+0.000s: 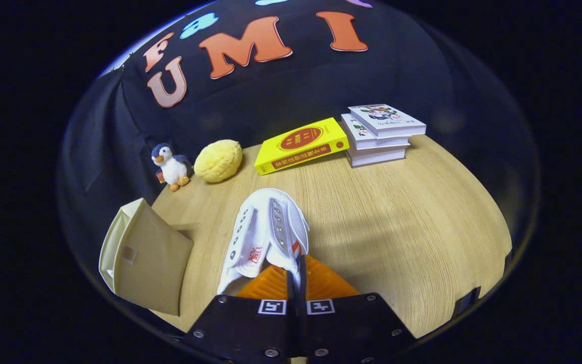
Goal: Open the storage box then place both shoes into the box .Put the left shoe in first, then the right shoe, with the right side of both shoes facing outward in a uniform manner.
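Jaws: gripper clenched on white shoe, pinching its collar; heel hidden behind fingers. Storage box, beige, stands left of shoe, contents unseen. Surface: wooden table; books, plush toys at rear.

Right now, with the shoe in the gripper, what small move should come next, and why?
Probably carry the white shoe left toward the beige storage box. The gripper looks shut on the shoe's side wall, and the box stands beside it on the table, not yet holding it.
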{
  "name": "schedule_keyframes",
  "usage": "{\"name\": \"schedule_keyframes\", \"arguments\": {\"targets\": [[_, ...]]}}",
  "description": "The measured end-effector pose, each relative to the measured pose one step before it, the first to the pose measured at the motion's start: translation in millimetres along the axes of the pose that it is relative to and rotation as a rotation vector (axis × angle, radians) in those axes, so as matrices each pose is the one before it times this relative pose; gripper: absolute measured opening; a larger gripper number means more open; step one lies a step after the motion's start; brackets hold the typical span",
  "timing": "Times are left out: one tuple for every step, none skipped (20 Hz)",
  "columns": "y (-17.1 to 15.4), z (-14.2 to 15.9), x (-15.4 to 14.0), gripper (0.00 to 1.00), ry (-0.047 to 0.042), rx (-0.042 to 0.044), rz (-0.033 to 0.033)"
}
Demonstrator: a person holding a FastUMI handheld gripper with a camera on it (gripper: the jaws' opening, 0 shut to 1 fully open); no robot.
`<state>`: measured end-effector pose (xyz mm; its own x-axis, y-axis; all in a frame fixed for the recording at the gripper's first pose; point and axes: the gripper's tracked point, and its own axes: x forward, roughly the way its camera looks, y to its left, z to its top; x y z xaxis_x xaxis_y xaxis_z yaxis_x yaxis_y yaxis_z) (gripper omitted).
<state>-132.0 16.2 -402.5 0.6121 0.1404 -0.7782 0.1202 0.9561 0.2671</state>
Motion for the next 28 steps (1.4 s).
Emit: {"name": "schedule_keyframes", "arguments": {"targets": [[8.72, 5.39, -5.75, 0.01, -0.00741, 0.00440, 0.00857], [9.25, 5.67, -4.43, 0.00, -0.00294, 0.00697, 0.00948], [9.52, 4.09, -3.66, 0.01, -0.00424, 0.00610, 0.01067], [9.82, 4.04, -3.76, 0.01, -0.00342, 0.00240, 0.00772], [9.87, 3.90, -3.73, 0.01, -0.00214, -0.00176, 0.00864], [10.79, 2.40, -1.85, 0.01, 0.00062, -0.00423, 0.00704], [11.80, 1.19, -1.20, 0.00, -0.00011, 0.00026, 0.01068], [12.06, 0.83, -2.04, 0.01, 0.00429, 0.00916, 0.01166], [15.31, -1.03, 0.32, 0.01, 0.00556, 0.00931, 0.01884], [16.26, -0.67, -0.60, 0.01, 0.00463, 0.00307, 0.01819], [15.84, 0.77, -2.52, 0.01, 0.00444, -0.00048, 0.01740], [14.90, -0.20, -1.37, 0.01, 0.00101, -0.00501, 0.01459], [15.08, -0.15, 1.13, 0.01, 0.00322, -0.00867, 0.01566], [14.52, 1.03, -0.26, 0.00, 0.00029, -0.00402, 0.01328], [14.86, -0.11, 0.96, 0.01, 0.00313, -0.00393, 0.01350], [15.66, -0.45, 0.07, 0.01, 0.00422, 0.00021, 0.01251], [15.98, -0.20, -0.33, 0.01, -0.00252, -0.00011, 0.01365], [13.95, -0.57, 1.97, 0.01, -0.00039, -0.00868, 0.01198], [12.08, -1.84, 2.49, 0.00, 0.00004, -0.00734, 0.00859], [10.52, -3.68, 3.14, 0.01, 0.00555, -0.00697, 0.00262], [10.02, -5.47, 3.95, 0.01, 0.00687, -0.00771, 0.00116], [8.84, -5.36, 4.52, 0.01, 0.00857, -0.00359, -0.00138], [8.58, -7.04, 4.82, 0.01, 0.01206, 0.00031, -0.00107], [7.55, -6.43, 4.37, 0.01, 0.01224, 0.00207, -0.00228], [5.31, -6.20, 4.01, 0.01, 0.01148, 0.00043, -0.00364], [4.99, -5.27, 5.14, 0.01, 0.00728, 0.00009, -0.00924], [2.75, -4.93, 4.25, 0.01, 0.00291, -0.00525, -0.01004], [2.89, -6.37, 4.59, 0.01, 0.01368, -0.00856, -0.01227]]}}
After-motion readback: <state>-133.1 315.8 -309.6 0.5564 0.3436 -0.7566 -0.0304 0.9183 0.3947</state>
